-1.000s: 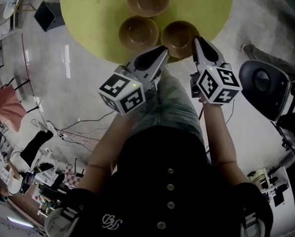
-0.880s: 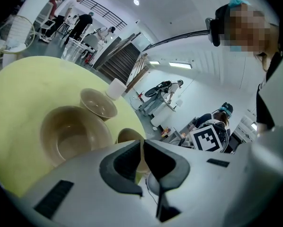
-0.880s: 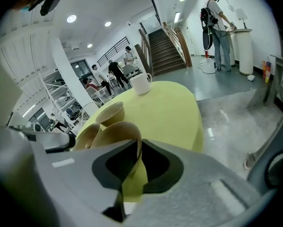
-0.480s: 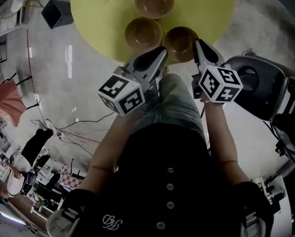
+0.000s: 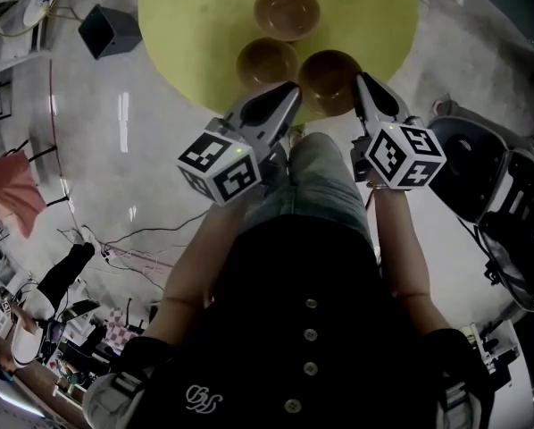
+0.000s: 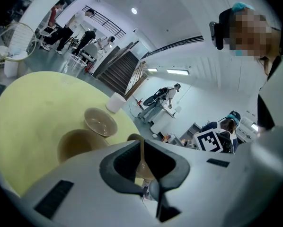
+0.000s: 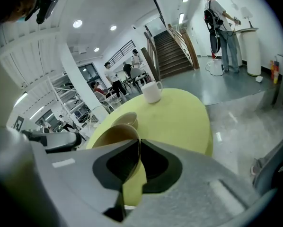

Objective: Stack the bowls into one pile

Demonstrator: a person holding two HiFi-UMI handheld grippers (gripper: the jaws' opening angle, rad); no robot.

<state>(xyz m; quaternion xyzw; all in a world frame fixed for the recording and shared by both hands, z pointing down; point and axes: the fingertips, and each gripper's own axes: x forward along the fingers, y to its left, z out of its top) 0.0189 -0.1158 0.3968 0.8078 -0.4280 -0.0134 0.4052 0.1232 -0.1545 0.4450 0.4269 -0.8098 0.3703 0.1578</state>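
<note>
Facing three bowls (image 5: 267, 61), left gripper (image 5: 289, 94) and right gripper (image 5: 363, 82) have jaws pressed together.

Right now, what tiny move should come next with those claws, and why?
Probably open the right claw: its jaws are together and empty, right beside the rim of the nearest bowl. Nothing on the yellow table is stacked yet, so that rim likely needs gripping first, and a shut claw cannot take it.

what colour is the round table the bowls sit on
Yellow-green, plain with no pattern. The table shows best in the head view.
</note>
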